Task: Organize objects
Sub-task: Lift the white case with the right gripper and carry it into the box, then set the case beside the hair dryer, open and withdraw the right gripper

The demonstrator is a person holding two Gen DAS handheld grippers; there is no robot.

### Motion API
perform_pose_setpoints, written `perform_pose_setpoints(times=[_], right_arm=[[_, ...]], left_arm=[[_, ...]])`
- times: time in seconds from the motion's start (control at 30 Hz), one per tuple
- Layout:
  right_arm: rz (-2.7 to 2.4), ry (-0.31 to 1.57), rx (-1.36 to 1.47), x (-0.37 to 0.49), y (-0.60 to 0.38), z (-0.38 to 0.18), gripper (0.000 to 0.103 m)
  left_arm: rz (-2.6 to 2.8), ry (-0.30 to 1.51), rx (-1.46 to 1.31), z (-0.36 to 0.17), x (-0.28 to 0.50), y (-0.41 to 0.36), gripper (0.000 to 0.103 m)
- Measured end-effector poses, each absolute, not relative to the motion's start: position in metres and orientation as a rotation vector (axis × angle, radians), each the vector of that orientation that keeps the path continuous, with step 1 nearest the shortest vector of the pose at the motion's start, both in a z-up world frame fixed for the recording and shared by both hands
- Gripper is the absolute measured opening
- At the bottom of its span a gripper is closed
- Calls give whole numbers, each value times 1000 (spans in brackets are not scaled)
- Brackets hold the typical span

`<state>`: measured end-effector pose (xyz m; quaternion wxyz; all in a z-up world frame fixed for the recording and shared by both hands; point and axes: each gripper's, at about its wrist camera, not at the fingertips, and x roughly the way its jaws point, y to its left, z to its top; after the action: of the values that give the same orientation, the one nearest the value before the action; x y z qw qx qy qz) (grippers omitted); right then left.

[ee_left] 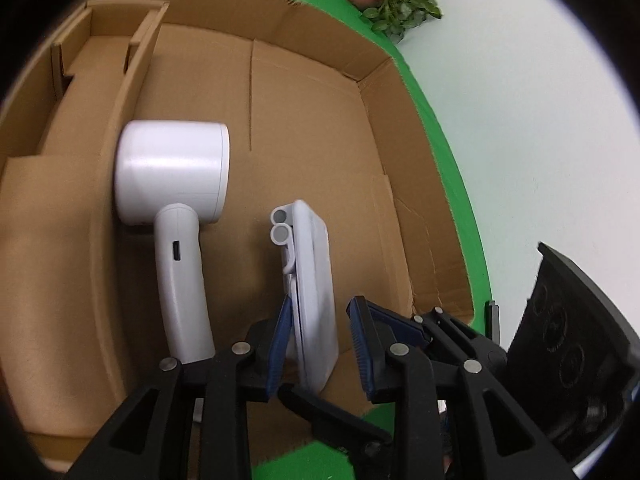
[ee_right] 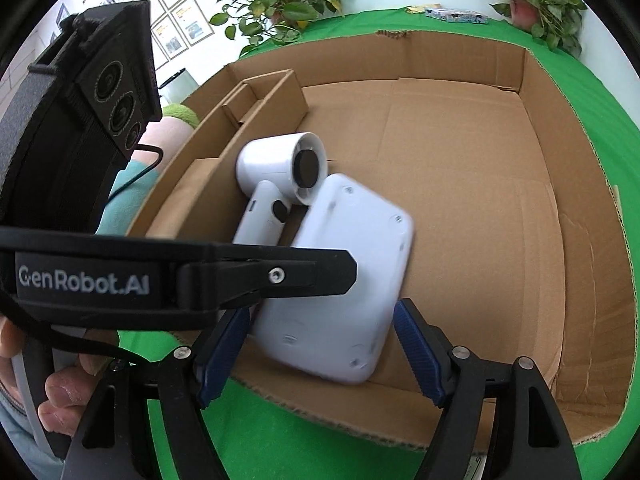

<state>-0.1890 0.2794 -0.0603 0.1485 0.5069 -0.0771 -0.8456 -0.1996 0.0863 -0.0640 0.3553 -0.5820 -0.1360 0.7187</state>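
A white handheld fan-like device lies in a shallow cardboard box, its handle toward me. A flat white device stands on edge between the fingers of my left gripper. The left blue pad touches it; the right pad stands a little apart, so the gripper is open around it. In the right wrist view the flat device leans against the fan, its back side up. My right gripper is open and empty, at the box's near wall, with the flat device's lower edge between its fingers.
A cardboard divider forms narrow compartments at the box's left side. The box sits on a green cloth. Potted plants stand behind it. The left gripper's body crosses the right wrist view.
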Motion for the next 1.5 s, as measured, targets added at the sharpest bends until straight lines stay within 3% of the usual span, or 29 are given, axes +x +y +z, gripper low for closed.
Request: perform_pose_setpoints(times=[0.2,0.3,0.57,1.03,1.1,1.17,1.23,1.37,1.5], right_arm=[[-2438,-341,1459,-191,301,-54,77],[-2440,-422,1514,-200,311,-61,70],[-2424,-361,1563,-214,286,-75,50],[-2449,-312,1554,-211,275,-72,48],[-2517,-251,1515,-202,272,-62,60],[-2641,-172,1419,-184,268,-45,90],[-2776,-101,1264,-157,264,-27,102],[-2906,-47,1016,-102,249,-9,102],[-2977,5,903,-60,237,-9,102]], left_arm=[[1951,-301,-1298,-20,-177,51,28],[1983,-294,-1253,-9,-167,34,28],[2057,-325,-1228,-6,-168,4,30],[2148,-227,-1191,-11,-149,-10,31],[2229,-172,-1145,-7,-142,-10,39],[2335,-125,-1094,-4,-134,-11,57],[2463,-79,-1033,0,-124,-13,70],[2647,26,-895,3,-99,-14,78],[2702,56,-819,2,-74,-12,79]])
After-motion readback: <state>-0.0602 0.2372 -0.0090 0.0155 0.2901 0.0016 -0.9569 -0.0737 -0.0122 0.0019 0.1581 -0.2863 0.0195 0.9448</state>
